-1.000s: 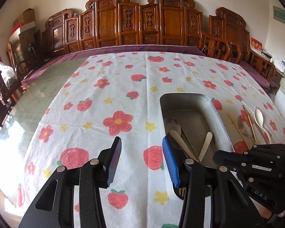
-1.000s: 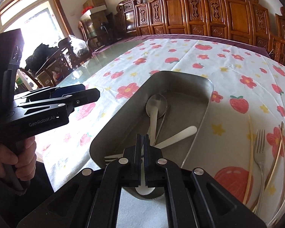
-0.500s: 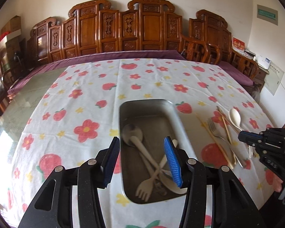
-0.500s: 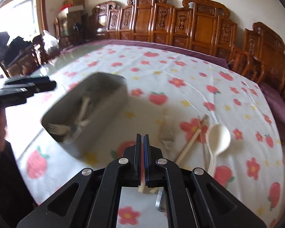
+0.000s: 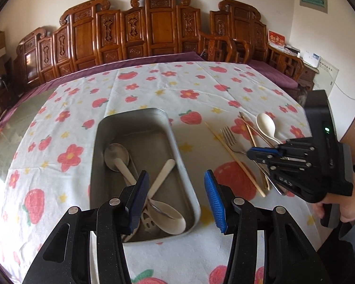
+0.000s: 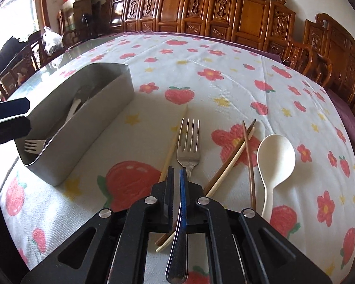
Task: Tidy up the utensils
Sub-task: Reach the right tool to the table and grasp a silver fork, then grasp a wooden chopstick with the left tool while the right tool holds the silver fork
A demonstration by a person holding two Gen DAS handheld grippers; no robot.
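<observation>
We are reaching for the fork point(image 6: 188, 149) on the desk point(image 6: 201, 82), just ahead of the right gripper point(image 6: 176, 179), whose jaws have just been opening, nothing between them. The left gripper point(image 5: 176, 198) hangs spread over the tray point(image 5: 177, 151). Next: widen and straddle the handle.

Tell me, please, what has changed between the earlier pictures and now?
The right gripper swung from above the rectangular metal tray over to the loose utensils on the flowered tablecloth, above the metal fork. Its jaws have just been opening slightly; nothing is between them. The left gripper came across to the tray, open. The tray's contents, the chopsticks and the white spoon stayed put.
</observation>
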